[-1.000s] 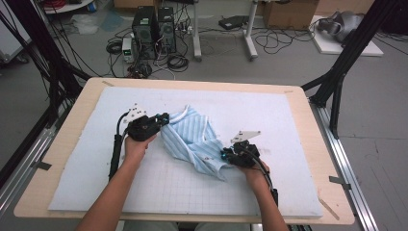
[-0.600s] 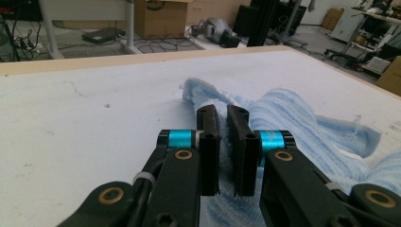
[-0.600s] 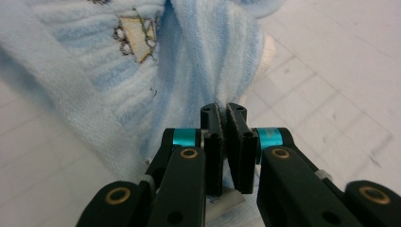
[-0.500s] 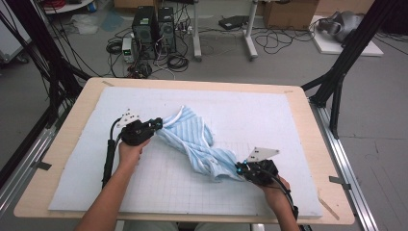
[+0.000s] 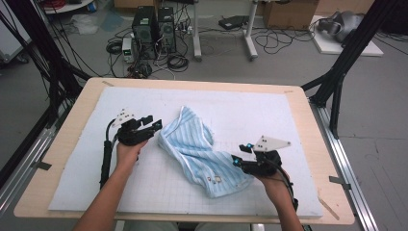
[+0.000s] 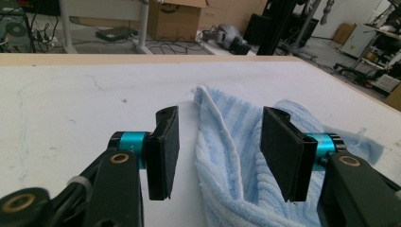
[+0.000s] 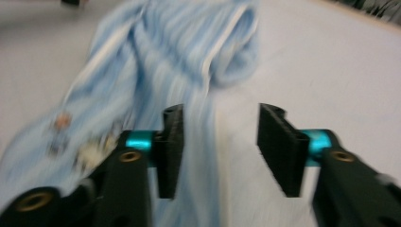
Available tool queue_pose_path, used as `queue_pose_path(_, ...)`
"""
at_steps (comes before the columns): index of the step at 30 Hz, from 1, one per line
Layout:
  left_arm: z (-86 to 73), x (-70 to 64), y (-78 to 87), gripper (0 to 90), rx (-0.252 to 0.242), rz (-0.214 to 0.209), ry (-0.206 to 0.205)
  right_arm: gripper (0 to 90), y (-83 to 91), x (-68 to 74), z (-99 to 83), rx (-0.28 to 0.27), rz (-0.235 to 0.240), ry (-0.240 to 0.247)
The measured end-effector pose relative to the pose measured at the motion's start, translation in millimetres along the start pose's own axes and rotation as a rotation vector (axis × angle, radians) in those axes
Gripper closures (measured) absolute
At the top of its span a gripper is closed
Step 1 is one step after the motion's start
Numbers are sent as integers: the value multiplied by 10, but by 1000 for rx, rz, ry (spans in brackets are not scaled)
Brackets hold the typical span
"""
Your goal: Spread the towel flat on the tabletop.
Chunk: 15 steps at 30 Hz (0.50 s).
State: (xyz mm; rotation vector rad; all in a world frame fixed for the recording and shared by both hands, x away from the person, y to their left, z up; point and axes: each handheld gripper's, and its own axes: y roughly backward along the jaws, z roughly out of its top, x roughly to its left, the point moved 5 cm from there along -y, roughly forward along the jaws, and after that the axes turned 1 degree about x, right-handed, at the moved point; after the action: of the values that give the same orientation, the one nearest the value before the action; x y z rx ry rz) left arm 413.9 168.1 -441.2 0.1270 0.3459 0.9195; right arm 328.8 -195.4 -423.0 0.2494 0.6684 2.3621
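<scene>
Light-blue striped towel (image 5: 202, 154) lies crumpled on desk (image 5: 288, 96). Left claw (image 6: 217, 156) gapes over its edge, right claw (image 7: 220, 151) gapes, both empty. Mid-regrasp, likely; next: pinch corners, spread flat.

Lab: PC towers (image 5: 154, 24), floor cables (image 5: 284, 41), black rig frame (image 5: 351, 53).

A light blue striped towel (image 5: 199, 154) lies rumpled on the white mat (image 5: 250, 113) that covers the wooden tabletop (image 5: 77, 118), running from upper left to lower right. The left tool (image 5: 153, 126) sits at the towel's upper left edge; the right tool (image 5: 239, 161) is at its lower right end. Beyond the tabletop, computer towers (image 5: 154, 24) and cables (image 5: 288, 41) stand on the floor.
</scene>
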Motion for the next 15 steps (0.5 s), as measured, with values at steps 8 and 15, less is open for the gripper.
queue_pose_path(8,-38,-9,60,452,4,-7,-1,487,-640,-135,339,57,-12,-19)
queue_pose_path(15,-49,-50,65,451,14,-24,-14,592,-1156,-142,330,171,42,-37)
